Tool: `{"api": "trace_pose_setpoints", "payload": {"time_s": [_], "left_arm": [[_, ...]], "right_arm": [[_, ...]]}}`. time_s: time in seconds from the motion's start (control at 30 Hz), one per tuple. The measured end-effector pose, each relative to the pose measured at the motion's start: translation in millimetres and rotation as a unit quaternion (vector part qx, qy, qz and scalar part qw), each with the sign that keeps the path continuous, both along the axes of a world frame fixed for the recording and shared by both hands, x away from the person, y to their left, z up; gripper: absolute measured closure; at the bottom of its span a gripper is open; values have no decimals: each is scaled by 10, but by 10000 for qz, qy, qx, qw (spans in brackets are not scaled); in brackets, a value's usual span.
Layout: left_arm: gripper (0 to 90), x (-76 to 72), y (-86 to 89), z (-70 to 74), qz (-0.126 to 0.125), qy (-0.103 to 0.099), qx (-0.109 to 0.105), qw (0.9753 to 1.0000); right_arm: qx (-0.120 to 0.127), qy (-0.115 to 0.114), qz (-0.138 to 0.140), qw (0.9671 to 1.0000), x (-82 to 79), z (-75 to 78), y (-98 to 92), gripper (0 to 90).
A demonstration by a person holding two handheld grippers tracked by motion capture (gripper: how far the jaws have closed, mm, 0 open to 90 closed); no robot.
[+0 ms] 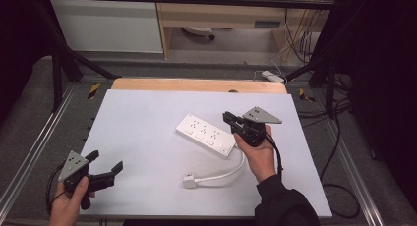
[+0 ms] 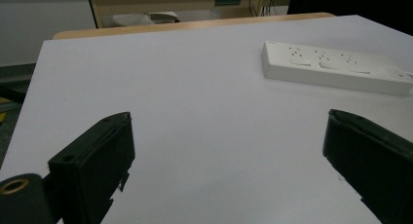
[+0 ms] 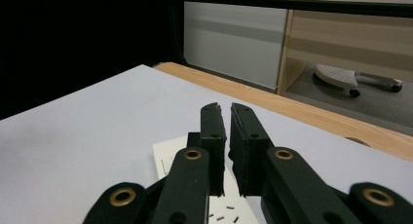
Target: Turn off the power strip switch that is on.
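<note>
The power strip [image 1: 205,134] lay flat on the white bench [image 1: 147,137], a bit right of the middle, and it sat slanted. Its white cord [image 1: 223,173] curled from the strip's near end toward you and stopped at a white plug [image 1: 190,181] lying on the bench.

Your right tool [image 1: 229,119] hovered just above the near end of the strip. Its jaws were almost shut, with only a thin gap between them, and they held nothing. Your left tool [image 1: 105,161] was well apart from the strip, down by the bench's near left corner. Its jaws were wide open and held nothing.

Here is what could have gone wrong. With the right tool so nearly closed, you could not have gripped the strip; you might only have poked it and made it slide or spin on the smooth bench. If you had pushed it too far, the cord could have dragged the plug along. The cord's loop lay close under your right hand [image 1: 259,155], so your sleeve could have caught it.

Nothing stood between the left tool and the strip, only bare bench. Past the strip, the wooden edge [image 1: 196,85] of the bench showed, and beyond it a cupboard [image 1: 221,14] and loose cables [image 1: 300,34] on the floor, all far from your work.
</note>
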State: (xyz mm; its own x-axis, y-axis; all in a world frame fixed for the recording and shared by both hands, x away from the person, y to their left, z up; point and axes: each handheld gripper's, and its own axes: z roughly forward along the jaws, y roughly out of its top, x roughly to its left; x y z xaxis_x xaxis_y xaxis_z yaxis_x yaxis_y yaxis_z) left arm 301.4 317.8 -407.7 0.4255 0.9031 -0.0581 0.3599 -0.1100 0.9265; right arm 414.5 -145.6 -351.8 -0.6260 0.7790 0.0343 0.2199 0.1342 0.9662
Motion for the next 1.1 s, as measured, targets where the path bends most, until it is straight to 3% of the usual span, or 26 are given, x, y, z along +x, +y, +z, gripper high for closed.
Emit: {"api": "trace_pose_setpoints", "payload": {"time_s": [0.43, 1.1], "left_arm": [[48, -3, -5, 4, -19, -17, 15, 10000], [48, -1, -4, 4, -29, -16, 9, 10000]], "right_arm": [[-182, 59, 103, 9998, 81, -112, 184, 899], [-427, 168, 319, 9984, 156, -209, 417, 900]]}}
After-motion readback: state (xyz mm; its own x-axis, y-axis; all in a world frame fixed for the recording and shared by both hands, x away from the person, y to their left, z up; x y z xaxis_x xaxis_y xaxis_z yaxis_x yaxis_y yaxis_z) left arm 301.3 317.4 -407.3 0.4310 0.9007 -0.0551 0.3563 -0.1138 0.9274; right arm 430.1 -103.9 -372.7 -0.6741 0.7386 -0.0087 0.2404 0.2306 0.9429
